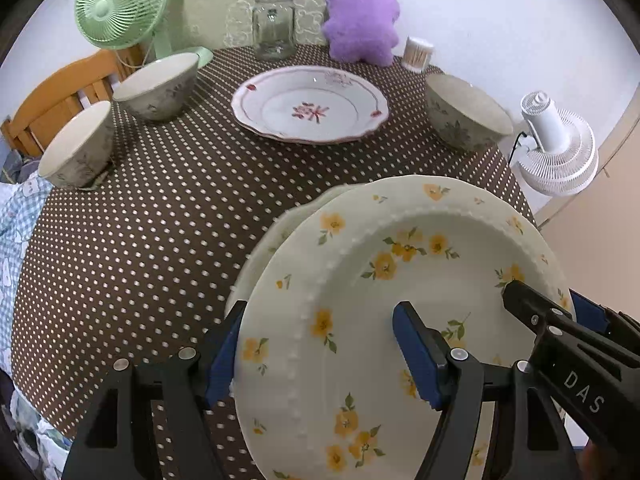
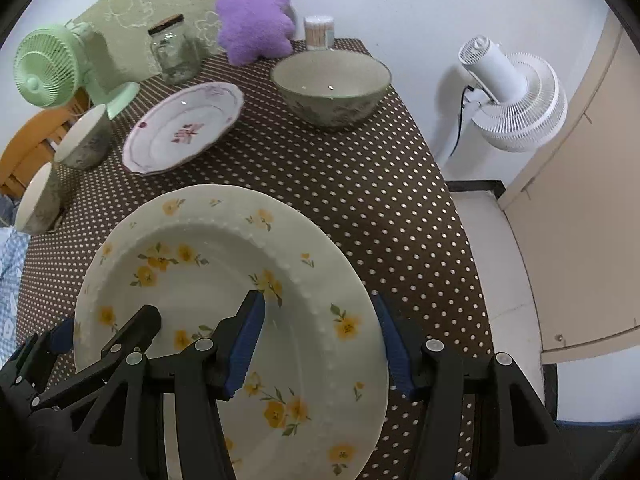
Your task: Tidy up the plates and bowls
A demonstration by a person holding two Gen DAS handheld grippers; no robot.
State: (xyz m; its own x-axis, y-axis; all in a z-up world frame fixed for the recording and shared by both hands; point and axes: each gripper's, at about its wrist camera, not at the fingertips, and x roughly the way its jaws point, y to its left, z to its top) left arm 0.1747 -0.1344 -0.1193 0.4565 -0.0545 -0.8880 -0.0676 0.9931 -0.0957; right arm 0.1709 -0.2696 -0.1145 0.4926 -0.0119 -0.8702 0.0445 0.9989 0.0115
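Observation:
A cream plate with yellow flowers [image 1: 400,300] fills the near table; it also shows in the right wrist view [image 2: 224,280]. A second cream plate [image 1: 280,236] peeks out beneath it. My left gripper [image 1: 320,352] straddles the plate's left rim, one finger under and one over, jaws wide. My right gripper [image 2: 320,344] straddles the right rim the same way. A pink-flowered plate [image 1: 310,104] sits mid-table. Three grey floral bowls stand around: two at left [image 1: 160,86] [image 1: 78,146], one at right [image 1: 464,112].
At the table's back stand a green fan [image 1: 120,4], a glass jar [image 1: 274,26], a purple plush [image 1: 362,16] and a toothpick holder [image 1: 417,53]. A white fan [image 1: 560,148] stands off the right edge. A wooden chair [image 1: 60,92] is at left.

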